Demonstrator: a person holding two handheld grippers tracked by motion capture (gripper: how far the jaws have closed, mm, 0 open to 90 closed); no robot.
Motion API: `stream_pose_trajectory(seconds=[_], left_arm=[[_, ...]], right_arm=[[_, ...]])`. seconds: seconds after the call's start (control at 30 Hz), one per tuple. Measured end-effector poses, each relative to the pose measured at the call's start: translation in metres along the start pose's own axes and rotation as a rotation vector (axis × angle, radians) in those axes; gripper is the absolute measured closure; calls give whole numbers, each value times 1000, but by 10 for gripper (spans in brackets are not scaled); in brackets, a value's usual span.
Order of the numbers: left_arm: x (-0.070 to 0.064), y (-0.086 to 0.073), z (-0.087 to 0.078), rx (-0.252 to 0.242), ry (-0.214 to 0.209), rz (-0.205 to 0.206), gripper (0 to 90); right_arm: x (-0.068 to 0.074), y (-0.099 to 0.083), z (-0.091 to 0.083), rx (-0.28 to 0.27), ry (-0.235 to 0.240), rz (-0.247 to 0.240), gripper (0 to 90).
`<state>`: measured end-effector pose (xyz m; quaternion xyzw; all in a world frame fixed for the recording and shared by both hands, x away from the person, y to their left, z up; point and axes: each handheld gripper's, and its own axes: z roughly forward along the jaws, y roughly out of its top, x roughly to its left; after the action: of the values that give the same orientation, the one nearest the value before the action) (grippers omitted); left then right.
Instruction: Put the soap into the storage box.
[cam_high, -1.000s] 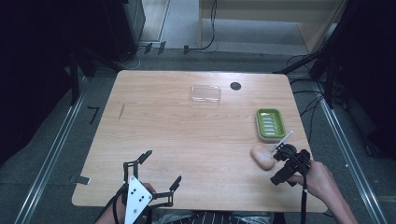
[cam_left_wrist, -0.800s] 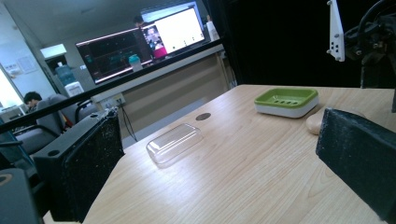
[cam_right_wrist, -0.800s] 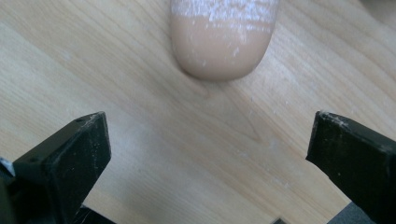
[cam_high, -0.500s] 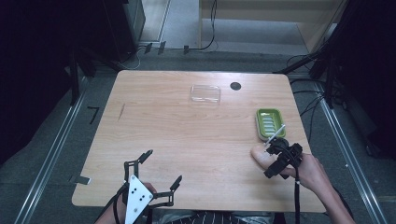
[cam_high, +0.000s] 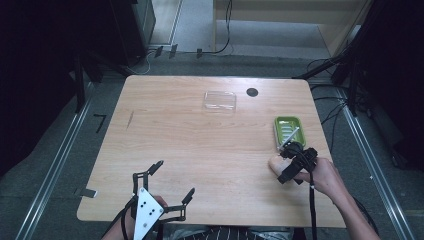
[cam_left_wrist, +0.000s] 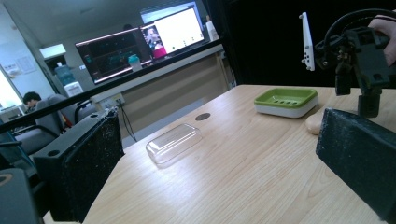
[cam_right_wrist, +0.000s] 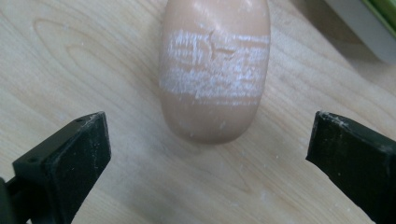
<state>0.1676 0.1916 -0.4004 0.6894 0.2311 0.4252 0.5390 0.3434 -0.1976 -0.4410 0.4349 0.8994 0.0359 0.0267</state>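
Observation:
A peach-coloured bar of soap (cam_right_wrist: 215, 70) lies flat on the wooden table (cam_high: 200, 145), with white scuffs across its top. My right gripper (cam_right_wrist: 208, 149) hangs just above its near end, open, one jaw to each side and neither touching it. From above, the soap (cam_high: 273, 162) peeks out left of the right gripper (cam_high: 283, 164). A green soap dish (cam_high: 287, 131) sits just beyond it. My left gripper (cam_high: 174, 178) is open at the table's near left edge, holding nothing. In the left gripper view the dish (cam_left_wrist: 286, 100) and soap (cam_left_wrist: 314, 123) lie far right.
A clear plastic lid (cam_high: 220, 100) lies at the back middle of the table, with a round black hole (cam_high: 252, 92) to its right. The lid (cam_left_wrist: 173, 142) is also ahead in the left gripper view. Cables and metal rails run on the floor around the table.
My right gripper has moved left and forward, from beside the soap to over its near end, jaws still open. The left gripper has stayed put.

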Motion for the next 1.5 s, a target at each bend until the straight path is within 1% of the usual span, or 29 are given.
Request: stream_pose_trajectory(seconds=[0.13, 0.3, 0.37, 0.43, 0.57, 0.7, 0.73, 0.77, 0.93, 1.07, 1.1, 1.13, 1.17, 1.27, 1.33, 1.43, 1.5], left_arm=[[0, 0, 0, 0, 0, 2, 11], [0, 0, 0, -1, -1, 2, 11], [1, 0, 0, -1, 0, 2, 12], [0, 0, 0, 0, 1, -1, 11], [0, 0, 0, 0, 1, -1, 12], [1, 0, -1, 0, 2, -1, 11], [1, 0, -1, 0, 1, -1, 12], [0, 0, -1, 0, 1, -1, 11], [1, 0, -1, 0, 2, 0, 11], [0, 0, -1, 0, 1, 0, 11], [0, 0, -1, 0, 1, 0, 11], [0, 0, -1, 0, 1, 0, 11], [1, 0, -1, -1, 2, -1, 11], [0, 0, -1, -1, 1, 0, 12], [0, 0, -1, -1, 0, 0, 11], [1, 0, -1, -1, 0, 0, 11], [0, 0, -1, -2, -1, 0, 11]], right_arm=[[-1, 6, 4, 9, 4, 8, 0], [-2, 15, 10, 18, 10, 7, 0], [-3, 17, 11, 22, 8, -2, 0], [-4, 20, 14, 25, 11, 9, 0], [-4, 25, 20, 40, 11, 12, 0], [-6, 29, 24, 47, 7, 10, 0], [-5, 30, 25, 48, 12, 19, 1], [-6, 30, 26, 51, 11, 14, 3], [-7, 32, 28, 49, 16, 22, 11], [-9, 31, 29, 51, 18, 35, 69], [-9, 31, 29, 51, 18, 35, 69], [-9, 31, 29, 54, 20, 35, 94], [-9, 31, 29, 54, 18, 40, 138], [-9, 31, 30, 63, 18, 43, 151], [-9, 31, 30, 68, 15, 47, 188], [-10, 31, 31, 72, 24, 50, 207], [-10, 31, 32, 76, 37, 48, 240]])
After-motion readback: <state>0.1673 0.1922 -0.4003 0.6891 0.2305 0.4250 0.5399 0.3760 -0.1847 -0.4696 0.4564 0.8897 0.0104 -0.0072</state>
